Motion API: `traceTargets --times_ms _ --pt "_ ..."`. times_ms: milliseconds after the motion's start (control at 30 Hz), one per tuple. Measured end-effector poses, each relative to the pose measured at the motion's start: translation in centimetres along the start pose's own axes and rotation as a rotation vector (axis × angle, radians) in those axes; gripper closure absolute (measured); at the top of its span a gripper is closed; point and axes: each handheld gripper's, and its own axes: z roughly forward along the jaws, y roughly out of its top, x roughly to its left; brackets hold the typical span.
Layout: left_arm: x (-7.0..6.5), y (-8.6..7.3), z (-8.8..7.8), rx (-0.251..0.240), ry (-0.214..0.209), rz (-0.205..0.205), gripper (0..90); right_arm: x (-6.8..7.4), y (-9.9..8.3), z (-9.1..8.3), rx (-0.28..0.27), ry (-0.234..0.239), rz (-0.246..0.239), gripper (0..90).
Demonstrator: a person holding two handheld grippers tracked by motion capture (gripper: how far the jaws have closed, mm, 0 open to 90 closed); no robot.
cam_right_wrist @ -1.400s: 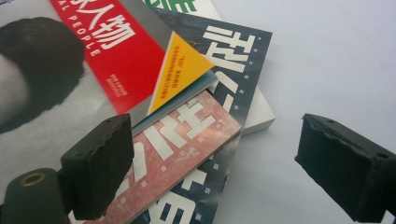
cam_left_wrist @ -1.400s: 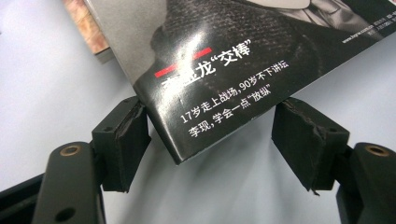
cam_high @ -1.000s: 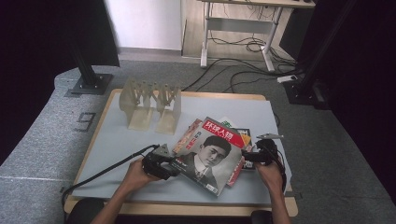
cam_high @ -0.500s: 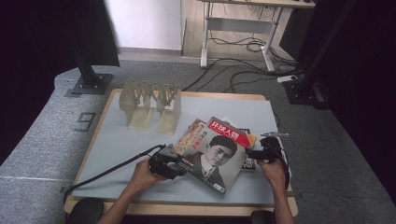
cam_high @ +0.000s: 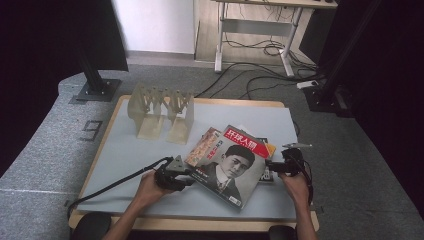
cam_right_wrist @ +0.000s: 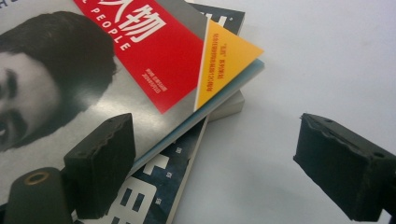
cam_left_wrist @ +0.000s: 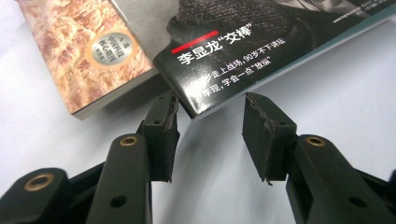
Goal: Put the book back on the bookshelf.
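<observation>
Magazine: we see the magazine (cam_high: 231, 167) with a portrait cover lying askew on top of the pile, on the near right part of the table (cam_high: 125, 155).
Magazine corner: in the left gripper view its dark lower corner (cam_left_wrist: 196, 109) pokes between the two jaws, touching or almost touching the left pad (cam_left_wrist: 163, 135); the right pad (cam_left_wrist: 261, 135) stands apart from it.
Left gripper: the left gripper (cam_high: 185, 175) lies at the magazine's near left edge; its jaws have just been closing with the corner between them, and we cannot tell for sure that they pinch it yet, so we count it as not clamped.
Right gripper: the right gripper (cam_high: 272, 167) sits at the pile's right edge, jaws spread wide and grasping nothing; in its own view one pad (cam_right_wrist: 100, 163) hovers over the cover's edge, the other (cam_right_wrist: 345, 163) over bare table.
Brown book: a book with a tan cover (cam_left_wrist: 79, 51) lies under the magazine, showing at its left.
Dark book: a dark book (cam_right_wrist: 154, 191) lies underneath at the right.
Rack: a clear rack (cam_high: 160, 112) stands well apart at the far left.
</observation>
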Motion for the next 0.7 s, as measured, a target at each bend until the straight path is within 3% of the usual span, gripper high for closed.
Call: traceTargets --times_ms 267,533,700 --pt "-0.3 0.4 0.9 -0.021 -0.010 -0.015 57.1 -0.4 -0.2 -0.1 0.005 0.000 0.004 12.5" --pt "-0.3 0.4 0.9 -0.022 -0.013 -0.018 56.9 -0.8 0.8 1.2 0.030 0.032 0.019 10.7" --pt "-0.2 0.5 1.0 -0.027 -0.019 -0.024 56.7 -1.4 1.3 2.3 0.046 0.076 0.075 4.0"
